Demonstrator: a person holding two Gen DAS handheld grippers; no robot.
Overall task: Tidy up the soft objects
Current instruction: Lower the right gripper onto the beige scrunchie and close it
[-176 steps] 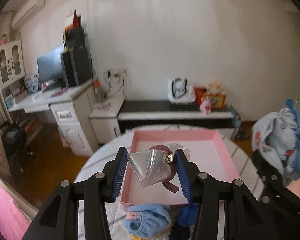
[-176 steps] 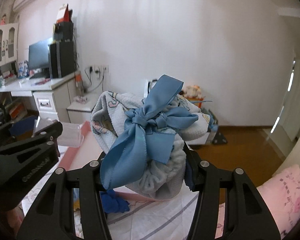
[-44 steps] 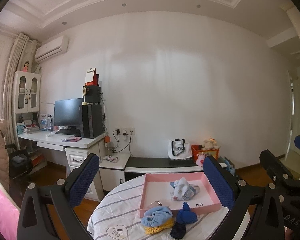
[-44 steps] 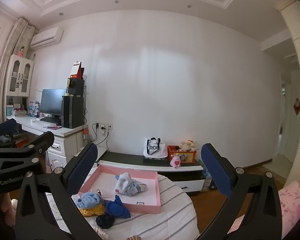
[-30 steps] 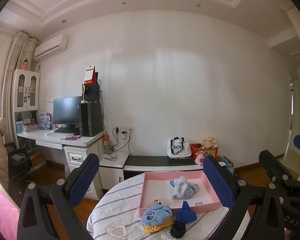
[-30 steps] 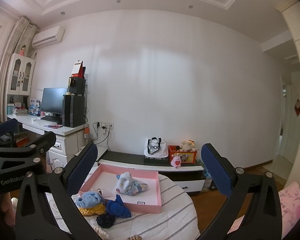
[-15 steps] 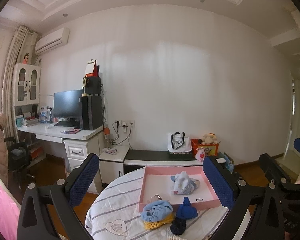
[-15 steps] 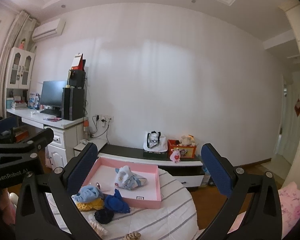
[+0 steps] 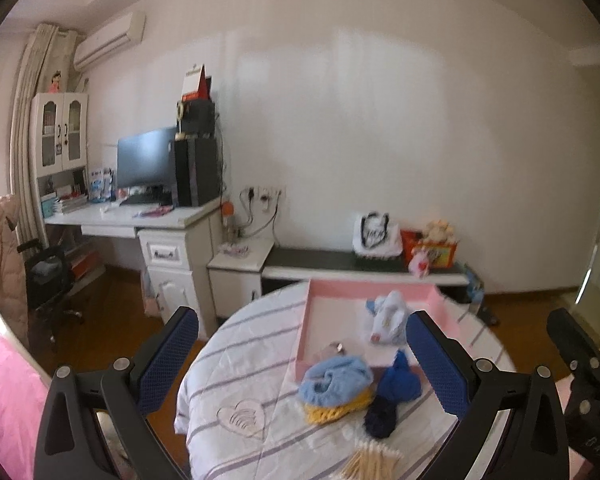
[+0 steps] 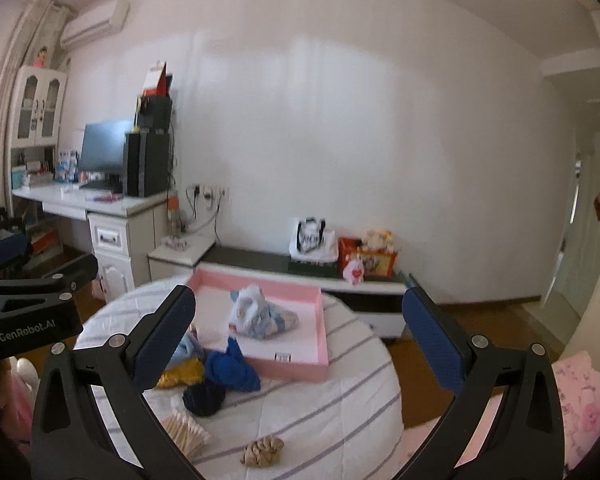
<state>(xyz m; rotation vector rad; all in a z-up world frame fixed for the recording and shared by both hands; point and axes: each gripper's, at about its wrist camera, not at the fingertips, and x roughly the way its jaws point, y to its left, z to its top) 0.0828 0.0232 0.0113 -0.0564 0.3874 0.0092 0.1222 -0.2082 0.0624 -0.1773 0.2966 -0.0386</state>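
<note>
Both grippers wide open, empty, held back from the desk between picks.

Left gripper (image 9: pixel 302 354) and right gripper (image 10: pixel 298 322) have jaws fully spread, nothing between them, high enough to frame the whole layout, likely choosing a target. Round striped desk (image 10: pixel 340 412) carries the pink tray (image 10: pixel 320 332), which holds one pale blue-and-white soft bundle (image 10: pixel 256 314). Unsorted pile sits just at the tray's near edge: light blue cloth (image 9: pixel 336 376) on top of a yellow knit (image 9: pixel 332 410), royal blue piece (image 10: pixel 230 372), dark navy ball (image 10: pixel 204 398). Beige scrunchie (image 10: pixel 262 450) lies apart, nearer the desk's front.
</note>
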